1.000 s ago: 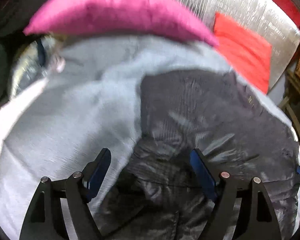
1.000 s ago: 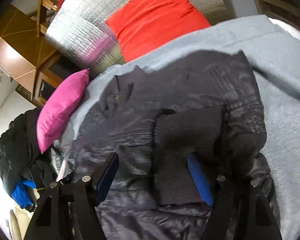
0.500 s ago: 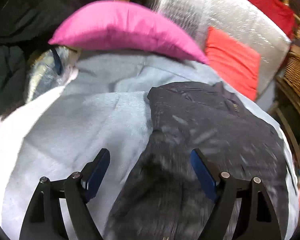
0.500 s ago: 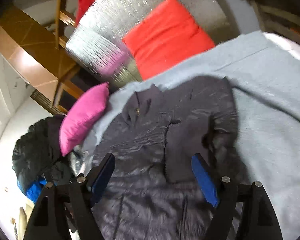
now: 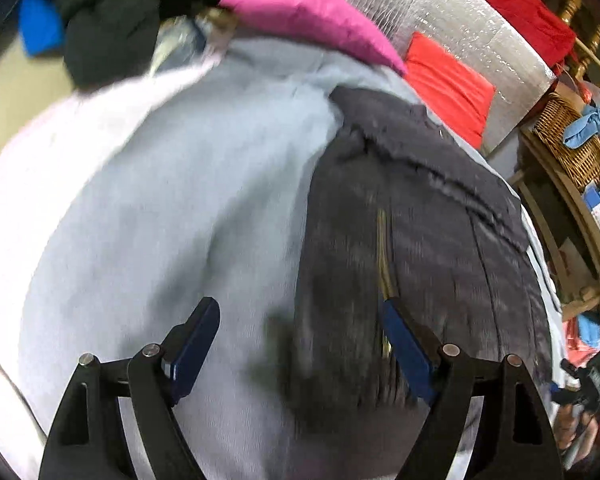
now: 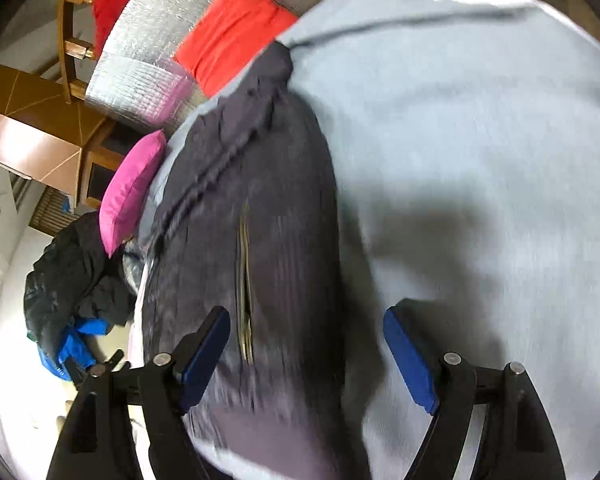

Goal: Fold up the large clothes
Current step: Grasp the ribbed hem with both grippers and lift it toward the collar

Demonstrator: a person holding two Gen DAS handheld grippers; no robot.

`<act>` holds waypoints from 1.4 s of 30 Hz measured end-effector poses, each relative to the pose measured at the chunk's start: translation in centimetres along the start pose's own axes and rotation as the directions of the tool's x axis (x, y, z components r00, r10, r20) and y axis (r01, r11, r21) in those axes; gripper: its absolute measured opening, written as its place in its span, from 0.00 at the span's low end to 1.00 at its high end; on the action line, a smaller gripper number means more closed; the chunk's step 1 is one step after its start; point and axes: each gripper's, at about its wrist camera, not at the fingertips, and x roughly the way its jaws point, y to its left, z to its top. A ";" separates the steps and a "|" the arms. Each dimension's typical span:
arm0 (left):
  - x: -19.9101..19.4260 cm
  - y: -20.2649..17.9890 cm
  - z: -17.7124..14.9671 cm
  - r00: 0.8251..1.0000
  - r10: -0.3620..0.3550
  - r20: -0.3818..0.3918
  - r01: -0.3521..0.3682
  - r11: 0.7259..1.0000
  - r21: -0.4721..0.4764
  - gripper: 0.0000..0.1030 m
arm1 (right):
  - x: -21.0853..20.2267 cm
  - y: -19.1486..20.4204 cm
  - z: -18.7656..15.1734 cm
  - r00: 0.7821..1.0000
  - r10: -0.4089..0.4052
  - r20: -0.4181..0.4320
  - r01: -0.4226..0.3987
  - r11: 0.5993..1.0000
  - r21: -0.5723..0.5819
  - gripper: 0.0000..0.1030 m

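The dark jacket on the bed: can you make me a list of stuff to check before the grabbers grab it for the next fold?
1. Left gripper open and empty: ok.
2. Right gripper open and empty: ok; its jaws have just been opening wider.
3. Dark jacket lies flat on the light blue blanket: ok.
4. Both sleeves tucked in: cannot tell, too blurred.
5. Near hem sits between each pair of jaws: ok, the left gripper at one edge, the right at the other.
6. Pink pillow and red cushion lie apart from the jacket: ok.
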 end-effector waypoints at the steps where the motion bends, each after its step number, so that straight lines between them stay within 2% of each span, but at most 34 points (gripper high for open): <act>1: 0.1 0.1 -0.8 1.000 -0.009 -0.016 0.008 1.000 -0.011 0.81 | 0.1 0.1 -0.8 1.000 0.006 -0.006 -0.006 1.000 -0.003 0.79; 8: 1.7 -1.4 -4.5 0.990 -0.083 -0.111 0.081 0.996 -0.027 0.81 | 0.9 1.9 -3.1 0.998 0.038 -0.046 -0.041 0.998 -0.054 0.80; 12: 2.0 -1.9 -4.6 0.990 -0.072 -0.124 0.068 0.997 -0.031 0.81 | 1.1 1.9 -3.5 0.999 0.030 -0.040 -0.031 0.998 -0.047 0.80; 15: 2.9 -2.5 -4.6 0.987 -0.035 -0.155 0.034 0.999 -0.010 0.79 | 1.7 1.5 -3.8 0.998 0.014 -0.062 -0.016 0.999 -0.039 0.79; 16: 2.9 -2.7 -4.5 0.988 -0.019 -0.154 0.020 1.000 0.006 0.77 | 1.7 1.7 -3.8 0.998 0.007 -0.063 -0.010 0.999 -0.044 0.79; 18: 2.9 -3.4 -4.6 0.988 -0.008 -0.153 0.014 0.999 0.041 0.61 | 1.7 1.9 -3.9 0.997 -0.015 -0.070 0.011 0.998 -0.065 0.78; 19: 2.9 -3.5 -4.7 0.989 0.002 -0.151 0.005 0.999 0.050 0.58 | 1.7 2.0 -4.0 0.997 -0.043 -0.068 0.037 0.996 -0.079 0.72; 20: 2.9 -3.5 -4.6 0.989 0.013 -0.147 -0.006 0.999 0.054 0.50 | 1.7 2.1 -4.1 0.996 -0.065 -0.067 0.060 0.995 -0.086 0.62; 22: 2.9 -3.3 -4.6 0.989 0.012 -0.149 -0.006 0.999 0.043 0.47 | 1.7 1.9 -4.2 0.993 -0.093 -0.068 0.087 0.993 -0.085 0.49; 25: 2.7 -3.0 -4.6 0.989 0.009 -0.149 -0.004 0.999 0.038 0.48 | 1.5 1.3 -4.2 0.994 -0.080 -0.076 0.075 0.995 -0.058 0.44; 30: 2.6 -2.8 -4.7 0.990 0.005 -0.140 -0.002 1.000 0.021 0.54 | 1.3 1.4 -4.3 0.995 -0.074 -0.071 0.070 0.996 -0.063 0.45; 32: 2.6 -2.8 -4.9 0.991 0.015 -0.136 -0.011 1.000 0.026 0.54 | 1.3 1.3 -4.3 0.997 -0.046 -0.070 0.042 0.998 -0.052 0.56; 38: 2.7 -3.6 -5.0 0.991 0.059 -0.119 -0.053 0.997 0.054 0.54 | 2.0 2.5 -4.8 0.996 -0.041 -0.076 0.032 0.991 -0.127 0.73; 42: 2.8 -4.1 -5.0 0.990 0.087 -0.113 -0.079 0.994 0.074 0.55 | 2.1 2.6 -4.8 0.995 -0.035 -0.094 0.023 0.991 -0.128 0.73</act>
